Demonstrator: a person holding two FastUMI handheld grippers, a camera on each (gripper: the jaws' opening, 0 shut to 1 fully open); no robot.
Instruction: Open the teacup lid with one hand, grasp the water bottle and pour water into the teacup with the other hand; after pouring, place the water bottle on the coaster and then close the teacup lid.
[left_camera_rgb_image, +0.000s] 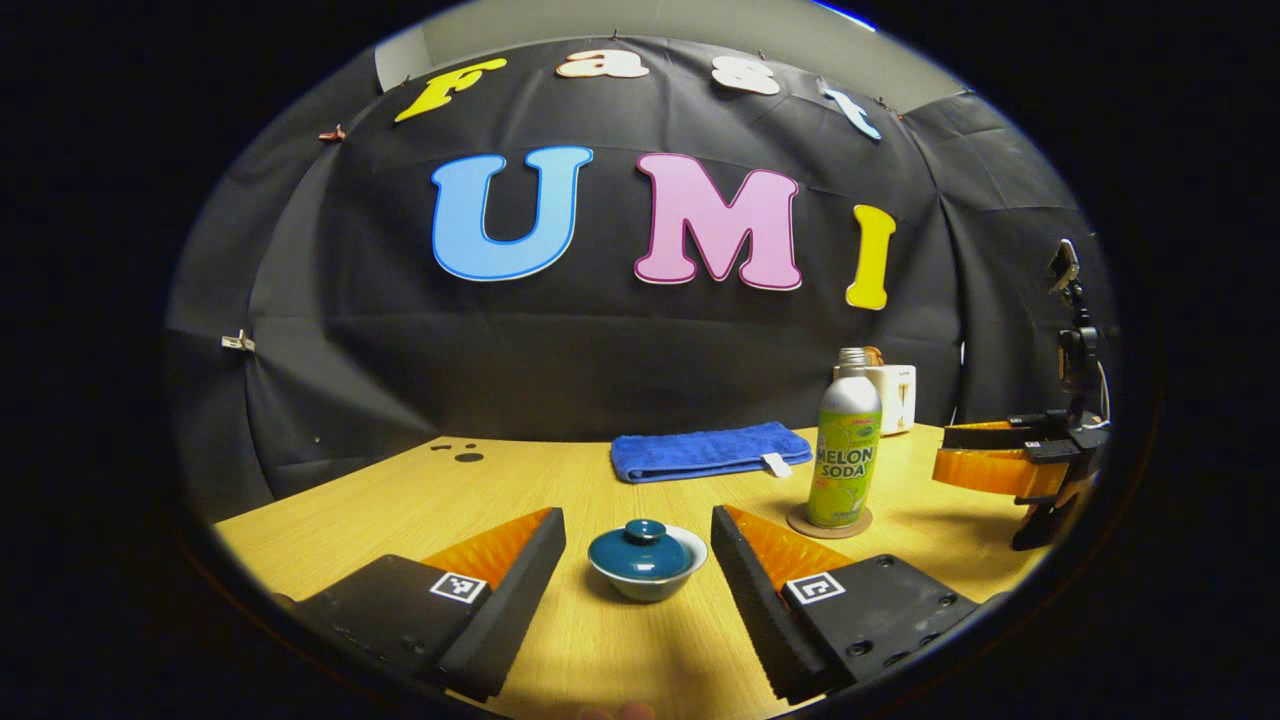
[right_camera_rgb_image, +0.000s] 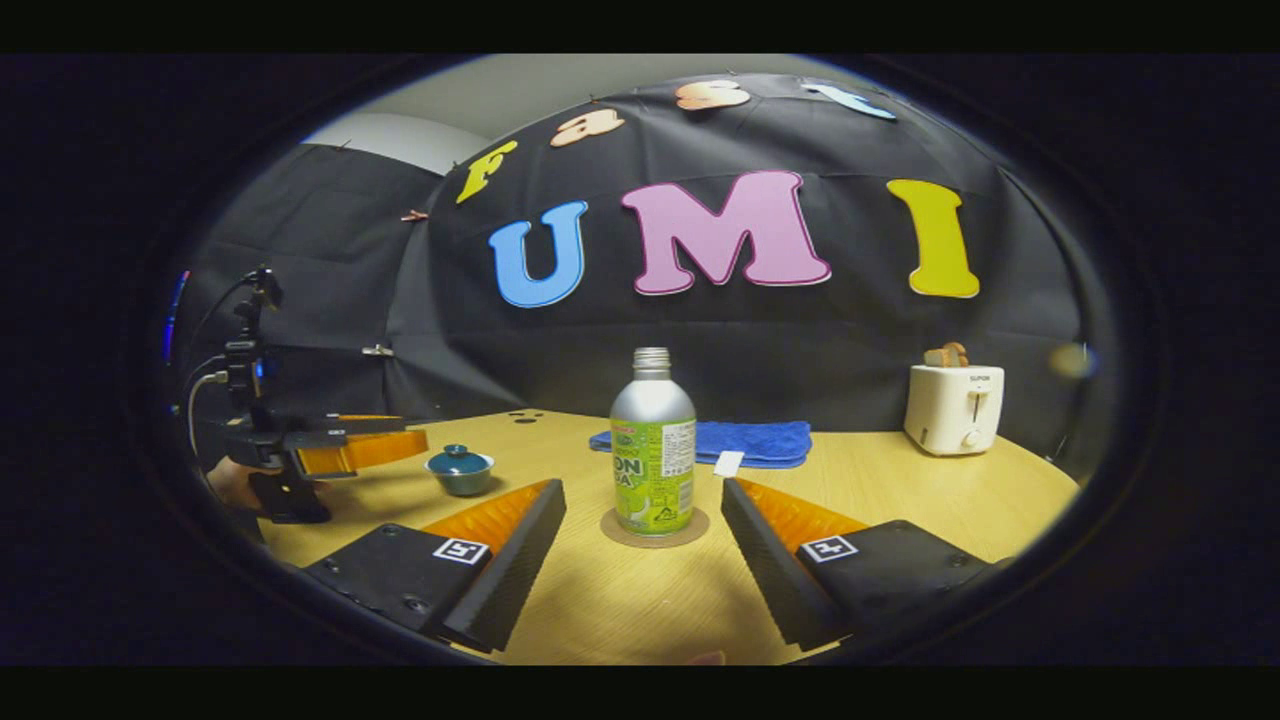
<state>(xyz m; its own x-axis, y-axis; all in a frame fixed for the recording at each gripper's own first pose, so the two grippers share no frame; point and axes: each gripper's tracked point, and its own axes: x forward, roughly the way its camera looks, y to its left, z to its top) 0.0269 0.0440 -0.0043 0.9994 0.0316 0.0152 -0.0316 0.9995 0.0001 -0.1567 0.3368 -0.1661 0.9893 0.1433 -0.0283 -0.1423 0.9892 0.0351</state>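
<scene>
Left hand-held gripper (left_camera_rgb_image: 638, 545) gapes wide, lidded teacup (left_camera_rgb_image: 647, 560) just ahead.

Recording booth; black cloth wall (right_camera_rgb_image: 800, 340); wooden table (right_camera_rgb_image: 860, 490); toaster (right_camera_rgb_image: 955, 408); camera stand (left_camera_rgb_image: 1075, 330).

We see each gripper's (left_camera_rgb_image: 638, 545) wedge-shaped fingers with ribbed inner pads (left_camera_rgb_image: 745, 560), black mounts carrying square fiducial tags (left_camera_rgb_image: 813, 589) and screws. Right gripper (right_camera_rgb_image: 637, 520) matches; the far unit trails cables (right_camera_rgb_image: 195, 400).
</scene>
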